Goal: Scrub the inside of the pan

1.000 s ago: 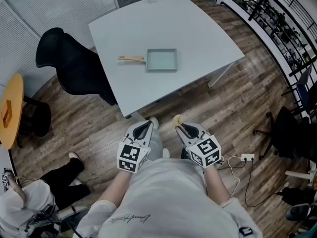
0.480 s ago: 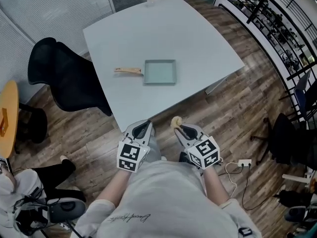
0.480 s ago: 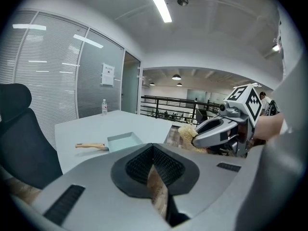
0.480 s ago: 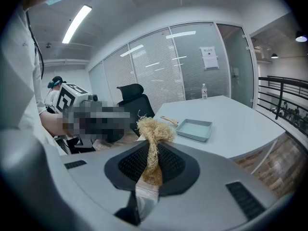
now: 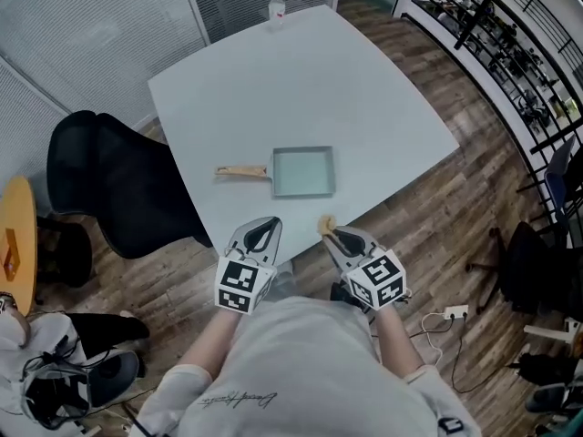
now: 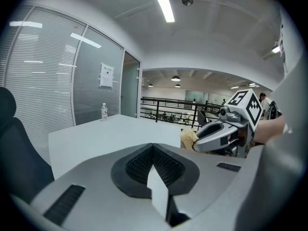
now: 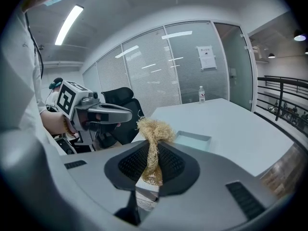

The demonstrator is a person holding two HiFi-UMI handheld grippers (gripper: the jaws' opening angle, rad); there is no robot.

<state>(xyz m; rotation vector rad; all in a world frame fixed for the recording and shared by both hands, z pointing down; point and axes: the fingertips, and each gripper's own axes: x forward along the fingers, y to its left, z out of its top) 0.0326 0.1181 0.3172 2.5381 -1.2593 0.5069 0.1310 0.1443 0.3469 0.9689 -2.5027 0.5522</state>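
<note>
Pale table [image 5: 301,71], square pan [image 5: 303,171] on it — fibrous scrubber [image 7: 155,129] in right gripper [image 5: 334,237]

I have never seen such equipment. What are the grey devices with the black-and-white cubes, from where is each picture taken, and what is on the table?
There is no robot here: a person holds a gripper in each hand. Each gripper ends in two jaws that pinch, and the marked cube is part of it. The head view comes from a camera on the person's head, looking down. The two gripper views come from cameras riding on the grippers, looking along their jaws. The left gripper is shut and empty. The right gripper is shut on a straw-coloured scrubber. On the table lies a square pan with a wooden handle; a bottle stands near the far edge. Neither gripper touches the pan.
</note>
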